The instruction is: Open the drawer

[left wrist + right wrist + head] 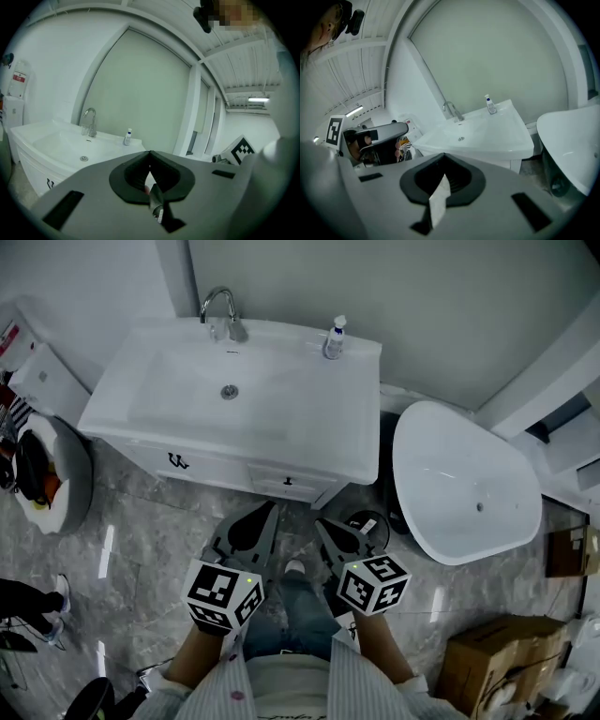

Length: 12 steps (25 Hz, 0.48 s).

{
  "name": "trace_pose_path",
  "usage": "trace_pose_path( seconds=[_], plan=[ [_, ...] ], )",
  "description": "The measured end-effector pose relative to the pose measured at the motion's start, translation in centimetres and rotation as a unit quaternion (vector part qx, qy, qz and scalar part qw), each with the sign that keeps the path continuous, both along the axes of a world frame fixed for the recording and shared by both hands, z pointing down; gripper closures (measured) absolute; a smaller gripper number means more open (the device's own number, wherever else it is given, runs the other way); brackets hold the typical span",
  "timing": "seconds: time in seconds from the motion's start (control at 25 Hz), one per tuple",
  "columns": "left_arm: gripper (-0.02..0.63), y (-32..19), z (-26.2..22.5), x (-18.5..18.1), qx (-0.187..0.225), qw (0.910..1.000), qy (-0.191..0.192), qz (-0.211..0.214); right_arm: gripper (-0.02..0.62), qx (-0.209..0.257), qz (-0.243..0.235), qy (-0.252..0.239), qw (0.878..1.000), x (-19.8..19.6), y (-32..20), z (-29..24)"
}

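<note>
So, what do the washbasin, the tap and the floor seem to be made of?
Washbasin: likely glazed ceramic, being white, smooth and glossy. Tap: apparently chromed metal, with a silvery shine. Floor: probably polished stone or tile, showing grey veining and light streaks.

bottle (334,338) right of faucet (221,311) on sink (114,407), drawer (286,483) below, bathtub (441,521) right

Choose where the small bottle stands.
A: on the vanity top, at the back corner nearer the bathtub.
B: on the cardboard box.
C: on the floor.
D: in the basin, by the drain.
A: the bottle stands on the rear corner of the vanity top, on the side of the bathtub.
</note>
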State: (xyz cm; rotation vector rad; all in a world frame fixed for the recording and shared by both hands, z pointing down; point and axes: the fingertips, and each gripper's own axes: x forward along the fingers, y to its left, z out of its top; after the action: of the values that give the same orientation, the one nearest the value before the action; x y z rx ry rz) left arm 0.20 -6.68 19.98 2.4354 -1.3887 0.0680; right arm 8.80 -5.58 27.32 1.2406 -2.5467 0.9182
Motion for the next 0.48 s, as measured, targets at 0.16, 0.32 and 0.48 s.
trace_pose_path(
  seconds=[0.16, 0.32, 0.48],
  plan=[
    [0.589, -1.5, 0.6, 0.6, -0.002, 0.9998, -0.001, -0.018, 0.589, -0.002, -0.021, 0.005, 1.000, 0.5, -1.7, 0.4],
    [0.589, -2.2, 1.8, 0.4, -0.011, 0.9993, -0.003, -0.036, 0.589, -0.007, -0.040, 0.016, 0.999, 0.5, -2.7, 1.3],
    [0.589, -2.5, 3.1, -0.5, -0.026, 0.9988, -0.006, -0.040, 0.589, -0.014, -0.047, 0.019, 0.999, -0.3, -3.3, 2.0]
  ],
)
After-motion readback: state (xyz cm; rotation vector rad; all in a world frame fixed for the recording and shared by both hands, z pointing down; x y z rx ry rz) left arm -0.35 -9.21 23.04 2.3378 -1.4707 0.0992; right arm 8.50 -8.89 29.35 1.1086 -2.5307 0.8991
